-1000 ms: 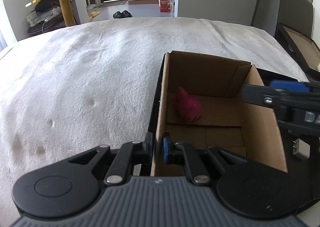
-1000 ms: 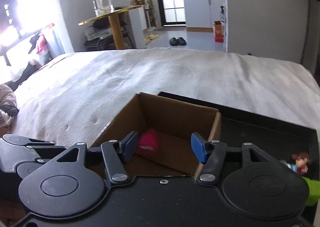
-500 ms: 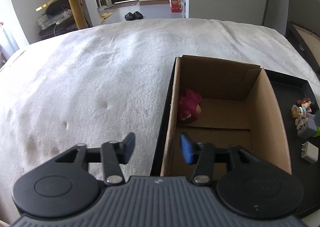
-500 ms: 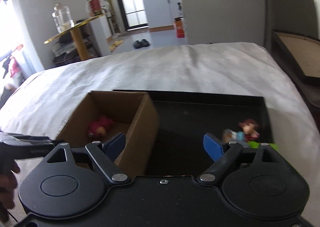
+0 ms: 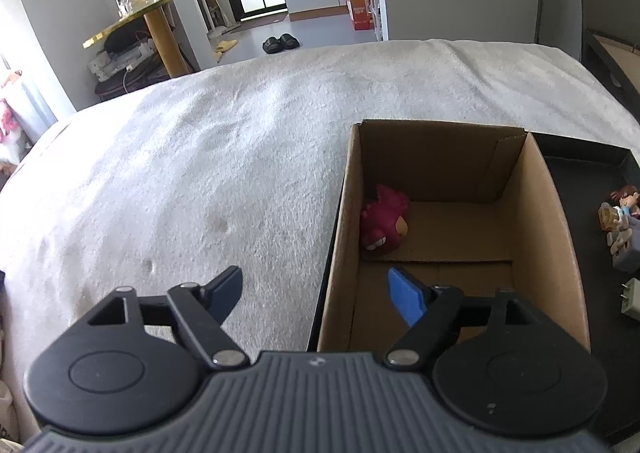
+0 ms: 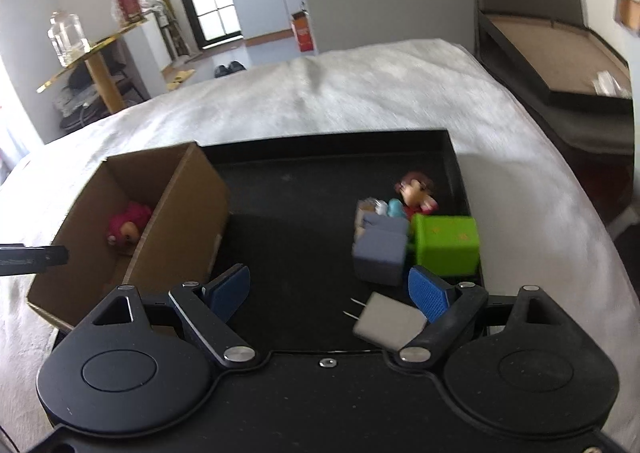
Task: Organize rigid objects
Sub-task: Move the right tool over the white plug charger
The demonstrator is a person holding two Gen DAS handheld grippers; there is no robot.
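On the black tray (image 6: 320, 145), the remaining pieces are sitting in a cluster at the right: white plug adapter (image 6: 386, 323) nearest, grey block (image 6: 380, 255) behind it, green block (image 6: 446, 243) to its right, small figurine (image 6: 414, 193) at the far end. The cardboard box (image 6: 188, 205) is occupying the tray's left side, with the red toy (image 6: 124, 229) already lying inside against its left wall.

Right gripper (image 6: 328, 289) is hovering over the near tray edge, jaws spread wide, holding nothing. The adapter is lying just beside its right finger, slightly nearer than the pad, prongs pointing left toward the gap.

Left gripper (image 5: 320, 291) is also gaping and empty, straddling the box's left wall near its near corner; the red toy is sitting farther in.

Handling guess: the adapter is looking light, hard, smooth-sided, so likely slippery. Best taken across its flat faces, clear of the prongs. The blocks are looking stiff with parallel faces, easy pinches. The figurine is looking small, irregular, possibly fragile at the head.
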